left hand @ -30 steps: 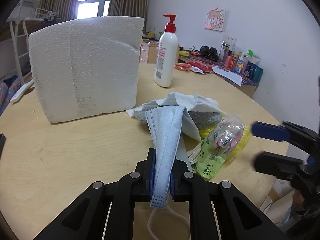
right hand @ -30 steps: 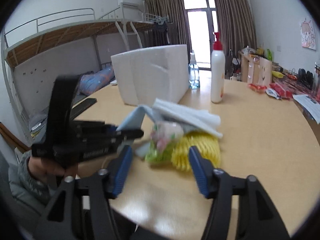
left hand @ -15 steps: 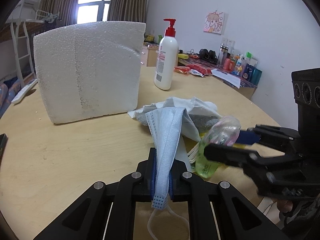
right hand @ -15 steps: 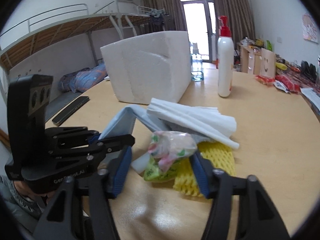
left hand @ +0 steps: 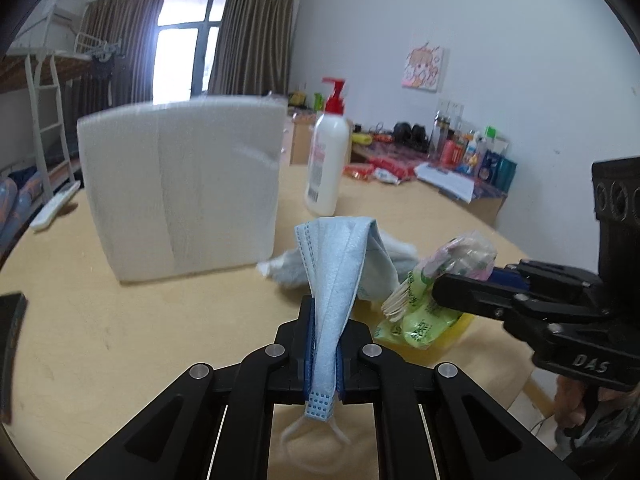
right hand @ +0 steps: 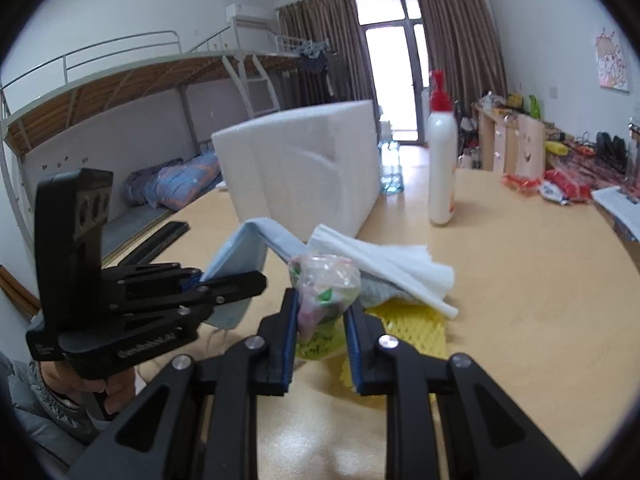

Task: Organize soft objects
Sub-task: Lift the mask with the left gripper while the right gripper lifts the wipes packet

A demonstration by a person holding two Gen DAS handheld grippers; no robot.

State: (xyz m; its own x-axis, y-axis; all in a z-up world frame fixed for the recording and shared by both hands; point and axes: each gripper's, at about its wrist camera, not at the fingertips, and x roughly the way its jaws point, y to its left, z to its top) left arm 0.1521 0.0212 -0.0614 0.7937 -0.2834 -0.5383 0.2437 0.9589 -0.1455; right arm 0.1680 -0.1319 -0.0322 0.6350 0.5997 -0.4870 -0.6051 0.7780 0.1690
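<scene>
Face mask (left hand: 336, 276), pale blue and pleated, is pinched between the closed jaws of the left hand-held gripper (left hand: 322, 348); its far end rises and folds over, and one white ear loop hangs below the jaws. Just beside it, on the side away from the foam block (left hand: 180, 188), the right hand-held gripper (right hand: 322, 328) has its blue pads on both sides of a small plastic bag (right hand: 324, 292) of green and pink print. The pads look pressed on the bag's lower part, so I judge it is gripped, though the jaws are not fully together.

Behind the bag, toward the foam block, lie a white tissue (right hand: 384, 264) on a grey cloth (right hand: 378, 294), and a yellow foam net (right hand: 416, 320) touches the bag's base. All of this pile sits on the round wooden worktop (right hand: 520, 280), in front of the foam block; the pump bottle (right hand: 442, 160) stands near the block's far corner.

To do this step well, I think each hand should lift straight up and slowly, because the mask's far end seems to rest on the tissue and cloth and may drag them. The bag is slippery and squashy, so a firm grip low on it is safer. It is better to separate the two hands sideways only after both things are free of the pile.
</scene>
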